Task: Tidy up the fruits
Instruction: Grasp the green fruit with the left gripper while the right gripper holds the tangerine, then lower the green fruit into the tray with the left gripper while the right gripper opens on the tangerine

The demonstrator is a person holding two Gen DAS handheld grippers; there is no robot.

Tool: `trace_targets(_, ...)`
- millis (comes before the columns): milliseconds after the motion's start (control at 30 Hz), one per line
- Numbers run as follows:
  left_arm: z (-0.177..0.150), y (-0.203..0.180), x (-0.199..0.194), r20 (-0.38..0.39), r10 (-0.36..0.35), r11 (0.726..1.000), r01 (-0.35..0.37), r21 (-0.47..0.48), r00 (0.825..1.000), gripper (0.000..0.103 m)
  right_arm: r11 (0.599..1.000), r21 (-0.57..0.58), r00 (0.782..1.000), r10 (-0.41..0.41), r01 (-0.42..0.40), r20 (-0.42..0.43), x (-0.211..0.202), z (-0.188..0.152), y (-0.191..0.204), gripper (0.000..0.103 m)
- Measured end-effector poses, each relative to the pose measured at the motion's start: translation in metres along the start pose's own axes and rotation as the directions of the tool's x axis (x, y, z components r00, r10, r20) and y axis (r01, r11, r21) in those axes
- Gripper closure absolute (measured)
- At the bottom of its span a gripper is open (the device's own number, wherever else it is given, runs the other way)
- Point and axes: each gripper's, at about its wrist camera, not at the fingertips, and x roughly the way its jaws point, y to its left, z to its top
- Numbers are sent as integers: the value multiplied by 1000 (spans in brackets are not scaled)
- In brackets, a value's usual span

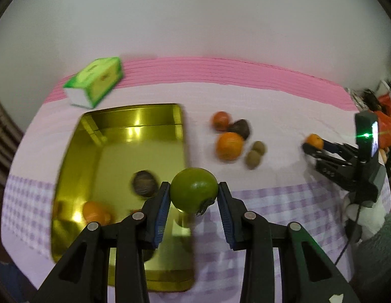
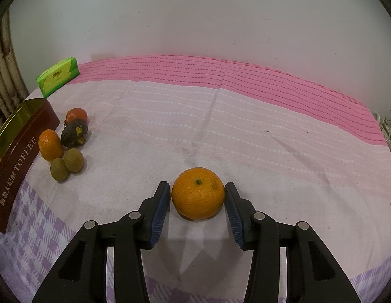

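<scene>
Green fruit [image 1: 194, 190] rides clamped in the left gripper [image 1: 193, 197] beside the tin [image 1: 69, 156] — next, carry over and release; right gripper [image 2: 196, 199] brackets an orange [image 2: 198, 193], loose.

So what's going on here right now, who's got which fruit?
The left gripper is clamped on a green fruit, holding it at the near edge of the gold tin, which already holds a few fruits. The right gripper straddles a mandarin resting on the tablecloth; its pads aren't clearly pressing it. Five more fruits wait beside the tin.
</scene>
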Motion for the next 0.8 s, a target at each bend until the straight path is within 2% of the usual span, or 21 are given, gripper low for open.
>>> trace_targets(367, -41, 75, -13, -71, 109, 987, -116, -110, 992, 69, 1000, -1, 1000, -3, 3, 0, 0, -1, 1, 57)
trace_targets(467, -49, 89, -12, -90, 114, 982, -127, -144, 989, 69, 1000, -1, 1000, -3, 3, -1, 1, -1, 1, 56)
trace_targets(800, -56, 92, 6, -127, 120, 980, -138, -142, 985, 69, 1000, -2, 1000, -2, 2, -1, 2, -1, 1, 55)
